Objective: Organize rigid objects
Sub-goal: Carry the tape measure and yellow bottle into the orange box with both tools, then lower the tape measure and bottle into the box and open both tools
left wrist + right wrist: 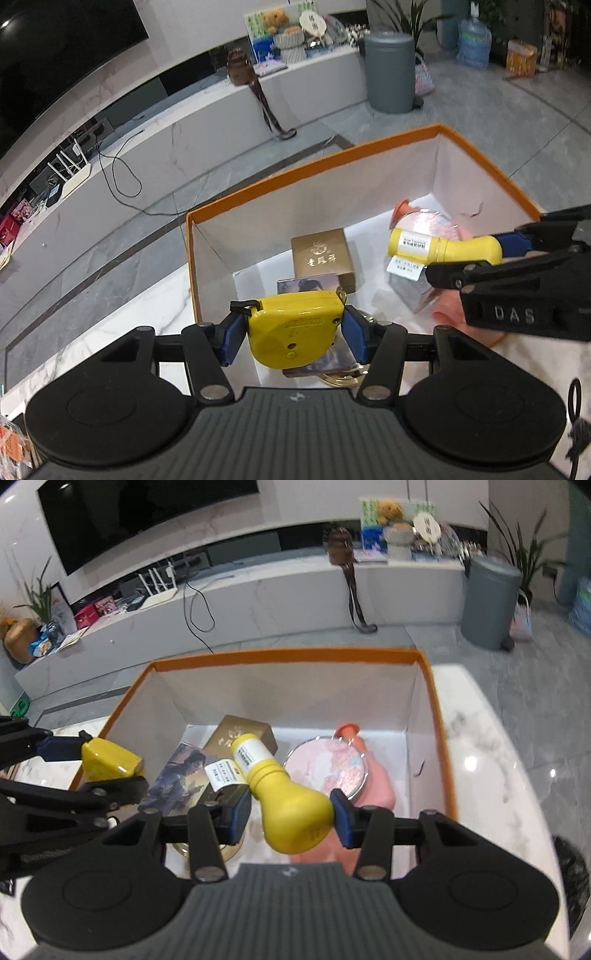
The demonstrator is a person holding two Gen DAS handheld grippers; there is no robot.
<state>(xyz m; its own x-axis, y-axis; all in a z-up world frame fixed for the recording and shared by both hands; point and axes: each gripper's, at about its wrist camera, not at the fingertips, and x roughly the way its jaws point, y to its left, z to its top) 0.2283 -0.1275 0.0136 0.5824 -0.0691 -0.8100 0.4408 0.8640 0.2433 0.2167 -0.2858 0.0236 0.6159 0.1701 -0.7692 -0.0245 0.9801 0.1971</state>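
My left gripper (293, 332) is shut on a yellow tape measure (291, 328) and holds it over the near left part of the orange-rimmed white box (314, 162). It also shows in the right wrist view (109, 760). My right gripper (290, 818) is shut on a yellow bulb-shaped bottle (284, 797) with a white label, held over the box (288, 655); it shows in the left wrist view (443, 249) at the right. Inside lie a gold box (323, 254), a picture card (181, 775), a round pink mirror (328, 768) and a pink object (373, 786).
The box stands on a white marble table (487, 746). Beyond it are a grey floor, a long white TV bench (258, 594) with a router, cables and toys, a grey bin (487, 602) and plants.
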